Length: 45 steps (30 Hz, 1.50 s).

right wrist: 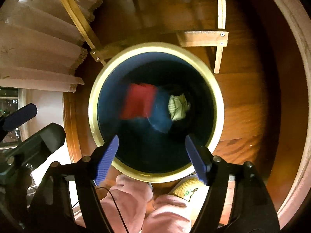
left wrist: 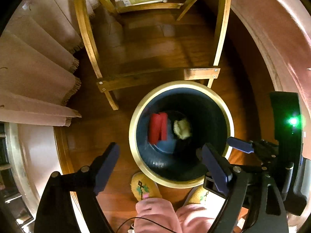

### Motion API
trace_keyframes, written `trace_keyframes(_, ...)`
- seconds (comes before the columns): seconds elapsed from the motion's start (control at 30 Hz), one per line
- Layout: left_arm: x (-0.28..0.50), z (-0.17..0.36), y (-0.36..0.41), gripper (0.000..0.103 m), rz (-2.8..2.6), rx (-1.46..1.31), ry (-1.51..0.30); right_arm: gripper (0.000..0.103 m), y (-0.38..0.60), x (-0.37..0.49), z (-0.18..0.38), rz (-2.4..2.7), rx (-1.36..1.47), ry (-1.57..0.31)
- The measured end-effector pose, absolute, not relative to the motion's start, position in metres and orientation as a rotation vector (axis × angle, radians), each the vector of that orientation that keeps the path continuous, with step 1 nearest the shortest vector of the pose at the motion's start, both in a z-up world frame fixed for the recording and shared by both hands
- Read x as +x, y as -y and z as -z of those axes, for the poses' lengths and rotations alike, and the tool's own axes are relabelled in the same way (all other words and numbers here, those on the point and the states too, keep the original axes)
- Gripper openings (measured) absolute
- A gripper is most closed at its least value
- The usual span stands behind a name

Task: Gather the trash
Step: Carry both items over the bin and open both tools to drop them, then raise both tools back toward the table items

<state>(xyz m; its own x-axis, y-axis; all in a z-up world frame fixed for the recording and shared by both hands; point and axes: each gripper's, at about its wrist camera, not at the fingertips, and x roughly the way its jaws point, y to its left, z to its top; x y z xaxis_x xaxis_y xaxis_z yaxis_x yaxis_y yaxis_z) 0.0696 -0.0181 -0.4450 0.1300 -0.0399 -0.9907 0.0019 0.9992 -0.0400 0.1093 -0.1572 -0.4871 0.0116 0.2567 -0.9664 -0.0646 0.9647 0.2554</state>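
With both cameras looking straight down, the bin (right wrist: 155, 52) sits on the wood floor (right wrist: 243, 106) right in front of my feet: round, cream rim, dark blue inside.

My right claw (right wrist: 151, 155) is spread wide, nothing between the fingers, hanging over the near edge of the bin's mouth. My left claw (left wrist: 161, 161) is also spread and empty; its right finger (left wrist: 213, 165) overlaps the bin's near rim in the picture, its left finger is over bare floor beside the bin (so it's off to the bin's left side, not centred).

Trash is down in the bin:
- red piece (right wrist: 139, 102), left of centre, blurred in the right view, sharper in the left view (left wrist: 158, 128)
- crumpled pale wad (right wrist: 177, 106), just right of the red one, apart from it (left wrist: 181, 129)

Can't tell what either is made of (paper or wrapper, too blurred).

A wooden chair frame (left wrist: 136, 79) stands just behind the bin; its lower rail runs close to the far rim. A pink fringed cloth (left wrist: 38, 77) hangs on the left. My yellow knitted slippers (left wrist: 144, 188) are at the bin's near rim, pink trousers (right wrist: 132, 198) above them. The right claw's body with a green light (left wrist: 293, 120) shows at the right edge of the left view.
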Motion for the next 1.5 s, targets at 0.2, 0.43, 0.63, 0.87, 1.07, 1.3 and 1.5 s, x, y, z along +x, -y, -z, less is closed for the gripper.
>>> trace_keyframes(0.2, 0.055, 0.407, 0.013, 0.088, 0.036, -0.027, -1.422, 0.07, 0.159, 0.099, 0.451, -0.228, 0.135, -1.505)
trace_keyframes(0.43, 0.037, 0.325, 0.008, 0.088, 0.035, -0.025, -1.399, 0.072, 0.168, 0.087, 0.377, -0.202, 0.168, -1.483)
trace_keyframes(0.63, 0.026, 0.234, 0.01, 0.088, 0.071, -0.017, -1.342, 0.072, 0.177, 0.069, 0.285, -0.213, 0.194, -1.447)
trace_keyframes(0.87, 0.028, 0.125, 0.016, 0.087, 0.094, 0.037, -1.241, 0.072, 0.18, 0.052, 0.17, -0.235, 0.16, -1.373)
trace_keyframes(1.07, 0.044, 0.043, 0.007, 0.08, 0.151, 0.009, -1.175, 0.072, 0.179, 0.058, 0.077, -0.225, 0.123, -1.238)
trace_keyframes(1.3, 0.07, -0.034, -0.003, 0.078, 0.225, -0.015, -1.071, 0.072, 0.176, 0.078, -0.011, -0.178, 0.122, -1.1)
trace_keyframes(1.5, 0.097, -0.082, -0.01, 0.078, 0.291, 0.004, -0.984, 0.062, 0.167, 0.101, -0.05, -0.137, 0.103, -1.023)
